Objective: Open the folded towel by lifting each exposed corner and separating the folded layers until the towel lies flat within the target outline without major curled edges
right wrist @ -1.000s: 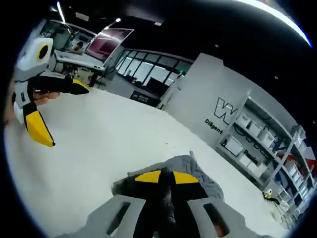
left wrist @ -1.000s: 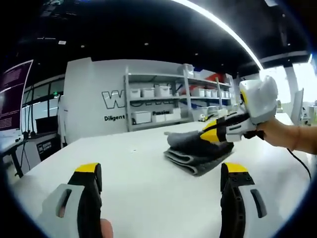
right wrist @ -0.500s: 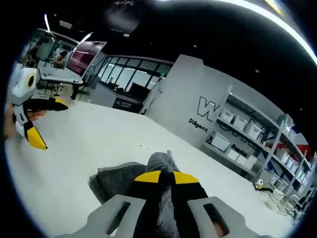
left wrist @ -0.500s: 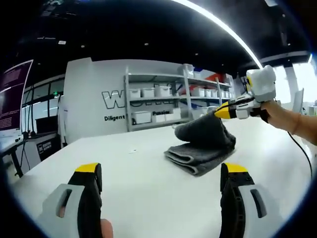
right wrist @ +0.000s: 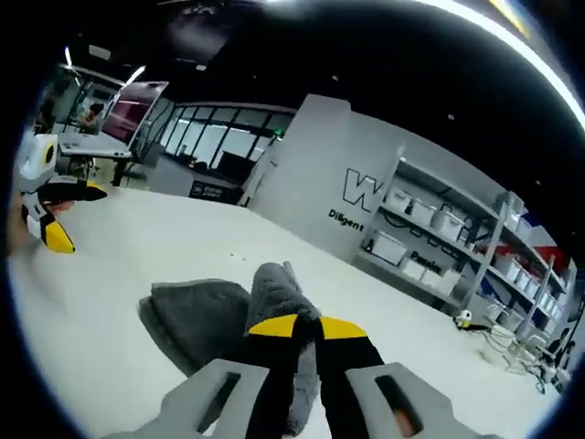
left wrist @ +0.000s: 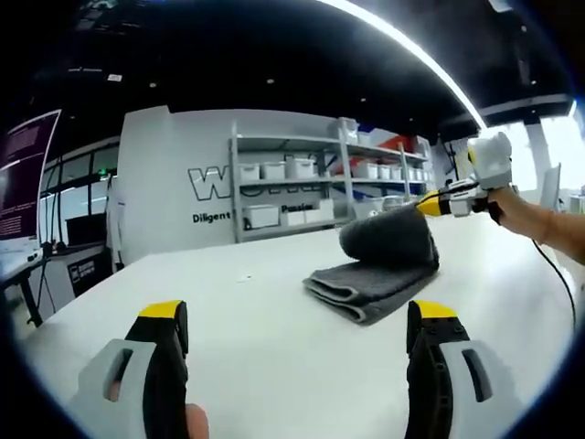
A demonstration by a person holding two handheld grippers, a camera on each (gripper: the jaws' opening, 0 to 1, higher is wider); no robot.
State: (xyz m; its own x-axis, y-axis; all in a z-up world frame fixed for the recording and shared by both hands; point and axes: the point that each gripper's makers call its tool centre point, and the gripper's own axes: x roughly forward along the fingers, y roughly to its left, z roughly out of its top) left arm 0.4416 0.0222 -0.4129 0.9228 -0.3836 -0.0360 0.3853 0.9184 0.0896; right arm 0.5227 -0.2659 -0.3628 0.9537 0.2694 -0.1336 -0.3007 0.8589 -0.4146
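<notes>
Towel (left wrist: 373, 274), dark grey, folded into a thick stack, lying on the white table (left wrist: 247, 320) in front of the shelving rack (left wrist: 315, 183) as seen from the left gripper view. Long axis running roughly side to side across that view, layered fold edges facing the camera, with one end toward the rack and the other toward the person's arm (left wrist: 539, 224). Top layer peeled up off the stack into a rounded hump, its corner pinched in the right gripper (left wrist: 428, 205), jaws clamped tight on the cloth above the towel's far side. Seen from the right gripper view, right gripper (right wrist: 297, 326) with yellow tips pressed together on a raised ridge of towel (right wrist: 228, 315), and the rest of the stack spreading flat on the table (right wrist: 110, 265) toward the left gripper. Left gripper (left wrist: 302, 315) low over the table on the near side of the towel, well apart from it, jaws standing wide apart and holding nothing. Same left gripper (right wrist: 53, 215) showing at the far end of the table in the right gripper view, yellow tips splayed, well apart from the towel.
</notes>
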